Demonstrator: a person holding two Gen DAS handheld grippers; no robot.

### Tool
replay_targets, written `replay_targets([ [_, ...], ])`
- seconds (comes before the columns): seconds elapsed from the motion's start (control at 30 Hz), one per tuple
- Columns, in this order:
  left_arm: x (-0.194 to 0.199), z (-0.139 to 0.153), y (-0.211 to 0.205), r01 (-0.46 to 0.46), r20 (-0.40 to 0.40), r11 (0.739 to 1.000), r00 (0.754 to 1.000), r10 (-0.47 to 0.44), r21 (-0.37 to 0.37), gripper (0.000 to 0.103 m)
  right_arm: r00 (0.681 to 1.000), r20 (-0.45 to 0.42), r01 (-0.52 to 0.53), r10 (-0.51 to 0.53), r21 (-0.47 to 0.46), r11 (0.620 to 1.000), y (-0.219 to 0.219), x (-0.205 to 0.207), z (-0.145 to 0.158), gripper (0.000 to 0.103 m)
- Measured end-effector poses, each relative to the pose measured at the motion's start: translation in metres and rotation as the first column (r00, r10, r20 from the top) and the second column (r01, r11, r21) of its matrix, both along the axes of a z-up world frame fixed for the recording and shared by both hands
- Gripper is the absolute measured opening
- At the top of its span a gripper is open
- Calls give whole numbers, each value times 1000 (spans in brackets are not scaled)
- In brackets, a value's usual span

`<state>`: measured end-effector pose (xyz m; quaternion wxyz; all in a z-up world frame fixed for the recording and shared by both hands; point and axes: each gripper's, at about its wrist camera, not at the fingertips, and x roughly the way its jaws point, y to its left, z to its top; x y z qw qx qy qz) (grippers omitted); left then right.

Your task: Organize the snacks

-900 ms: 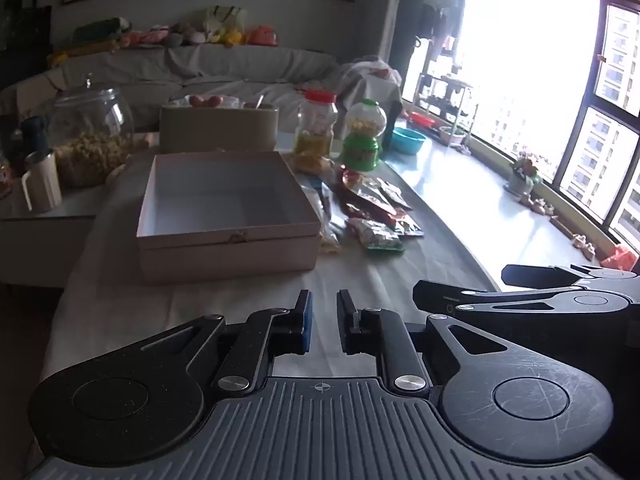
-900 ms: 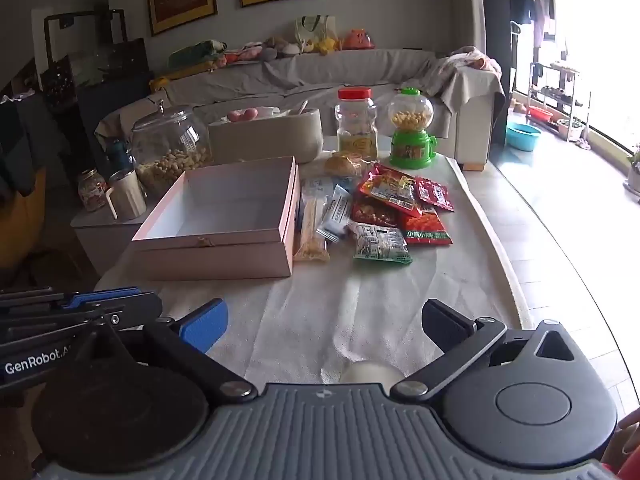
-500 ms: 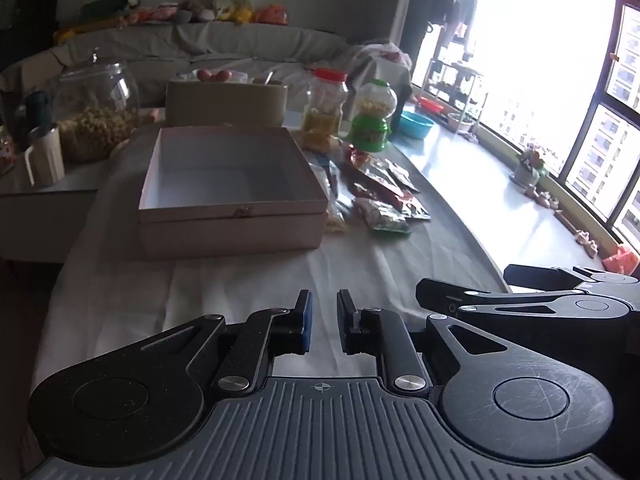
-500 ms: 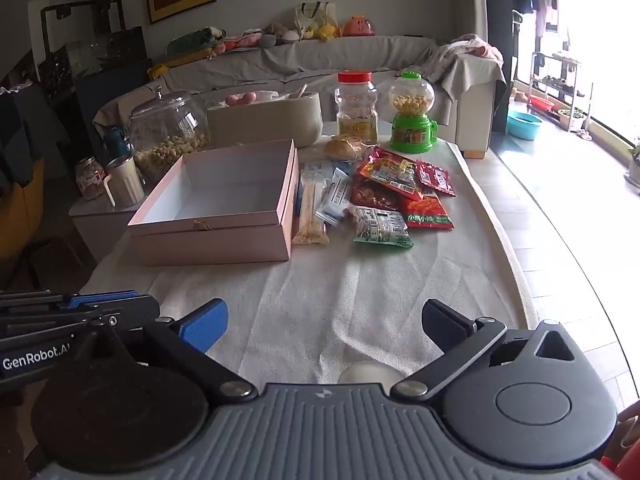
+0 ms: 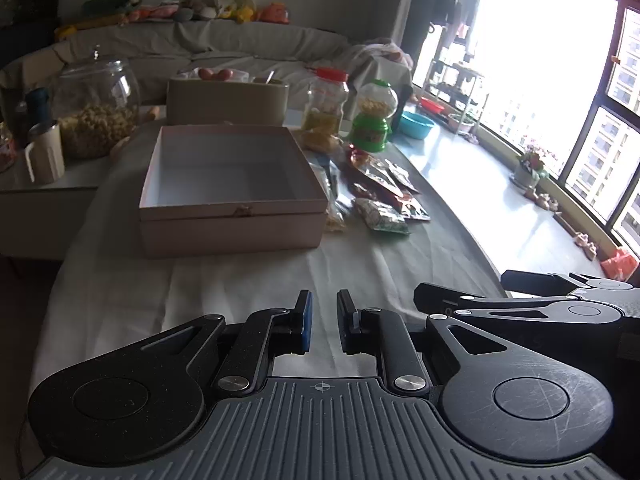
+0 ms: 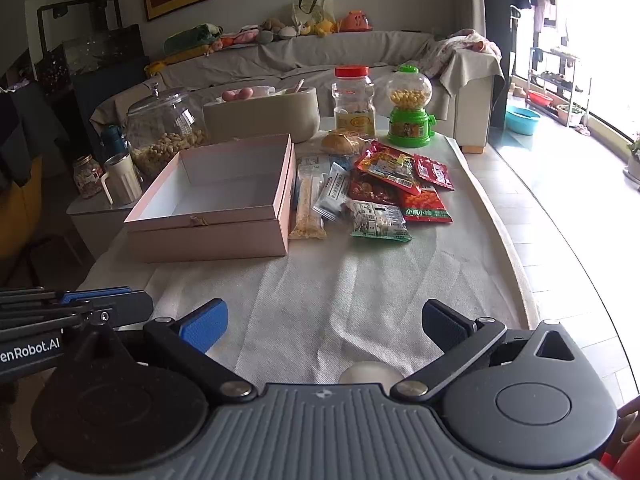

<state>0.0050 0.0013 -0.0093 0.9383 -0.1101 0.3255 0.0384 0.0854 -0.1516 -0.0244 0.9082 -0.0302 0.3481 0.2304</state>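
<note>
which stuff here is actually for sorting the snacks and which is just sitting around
For the job:
pink box, open and empty
snack packets beside it
right gripper, open
left gripper, shut

Just lying about:
peanut jar
red-lid jar
green candy dispenser
mug
beige bin

The box [image 6: 212,216] is pale pink outside and white inside. Beside it lie red packets [image 6: 390,174] and a green-and-white packet [image 6: 380,222]. The table [image 6: 360,288] wears a white woven cloth.
</note>
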Motion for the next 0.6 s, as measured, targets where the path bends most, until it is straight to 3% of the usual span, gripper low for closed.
replay_targets([
  [0.6,-2,2,-2,2,3,1000,1000,-2,-1,17,1000,8,13,-13,20,1000,-4,-3,2,103],
])
